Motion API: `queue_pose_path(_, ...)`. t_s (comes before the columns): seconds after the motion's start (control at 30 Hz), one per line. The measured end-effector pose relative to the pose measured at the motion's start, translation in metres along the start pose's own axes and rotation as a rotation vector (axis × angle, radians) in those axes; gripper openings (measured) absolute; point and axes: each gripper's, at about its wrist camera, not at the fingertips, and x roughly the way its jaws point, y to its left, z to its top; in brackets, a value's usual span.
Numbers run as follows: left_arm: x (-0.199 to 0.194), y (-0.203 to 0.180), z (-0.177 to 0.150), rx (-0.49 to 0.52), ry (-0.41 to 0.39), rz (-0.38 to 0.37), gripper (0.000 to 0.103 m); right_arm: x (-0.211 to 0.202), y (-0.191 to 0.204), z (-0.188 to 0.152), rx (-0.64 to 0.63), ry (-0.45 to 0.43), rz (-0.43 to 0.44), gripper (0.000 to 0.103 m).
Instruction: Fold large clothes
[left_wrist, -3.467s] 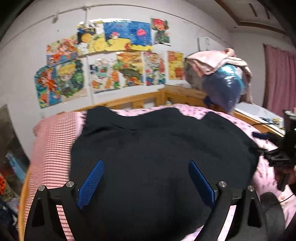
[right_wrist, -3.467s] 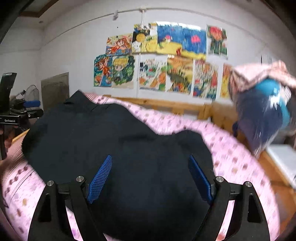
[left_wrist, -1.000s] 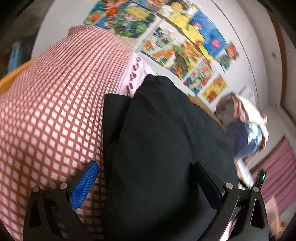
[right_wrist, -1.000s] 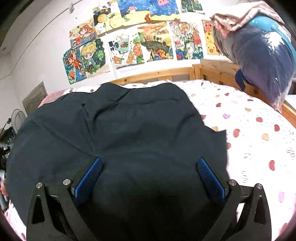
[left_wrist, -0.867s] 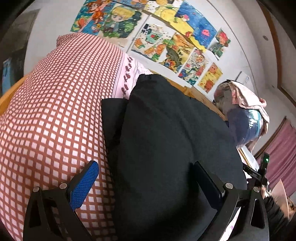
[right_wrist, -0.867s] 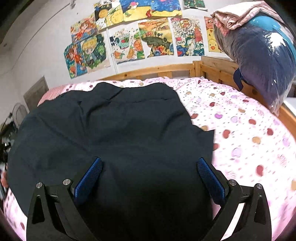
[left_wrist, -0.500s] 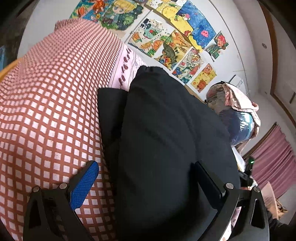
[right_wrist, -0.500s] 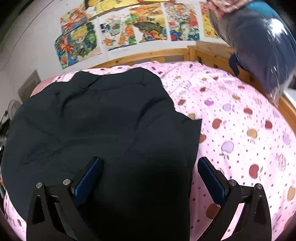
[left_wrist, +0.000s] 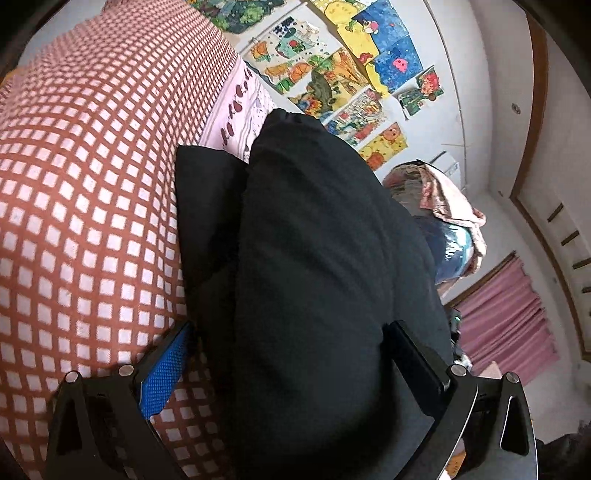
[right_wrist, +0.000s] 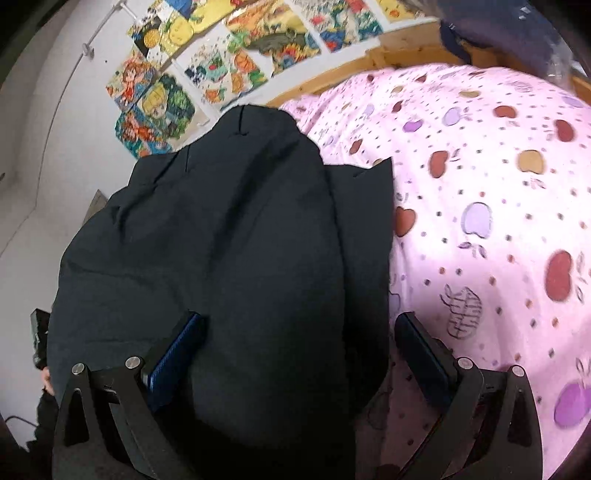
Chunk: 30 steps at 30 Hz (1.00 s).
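Observation:
A large dark navy garment (left_wrist: 314, 266) lies spread on the bed. In the left wrist view its left sleeve (left_wrist: 207, 206) sticks out onto the red-checked cover. My left gripper (left_wrist: 291, 365) is open, its jaws straddling the garment's left side edge. In the right wrist view the garment (right_wrist: 221, 240) fills the middle, and its right sleeve (right_wrist: 365, 221) lies on the pink sheet. My right gripper (right_wrist: 299, 354) is open, its jaws straddling the garment's right side edge. Neither gripper holds cloth.
A red-and-white checked cover (left_wrist: 81, 192) lies left of the garment. A pink fruit-print sheet (right_wrist: 498, 229) lies to its right. A wooden bed frame (right_wrist: 354, 70) and a wall of drawings (right_wrist: 229, 55) stand behind. A bag with bundled cloth (left_wrist: 443, 221) sits at the far right.
Both grippers have spread apart and dropped low, the left to the garment's left edge, the right to its right edge. Both cameras have tilted. The jaws stay open.

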Motion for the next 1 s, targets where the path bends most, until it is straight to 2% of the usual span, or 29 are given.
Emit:
queue_pose_path(0.17, 0.008, 0.006, 0.011, 0.01, 0.06, -0.057, 0.103, 0.026, 0.001, 0.023, -0.016, 0.139, 0.067, 0.102)
queue_pose_path(0.27, 0.013, 0.009, 0.016, 0.009, 0.092, -0.083, 0.103, 0.044, 0.007, 0.027, -0.021, 0.183, 0.1, 0.102)
queue_pose_path(0.57, 0.026, 0.005, 0.022, 0.019, 0.148, -0.066, 0.103, 0.073, 0.016, 0.018, 0.001, 0.159, 0.105, 0.102)
queue_pose_path(0.83, 0.021, 0.01, 0.027, -0.014, 0.121, -0.046, 0.103, 0.066, 0.016, 0.015, -0.002, 0.127, 0.102, 0.102)
queue_pose_path(1.0, 0.03, 0.013, 0.024, -0.016, 0.167, -0.011, 0.103, 0.051, -0.005, 0.004, -0.005, 0.114, 0.114, 0.102)
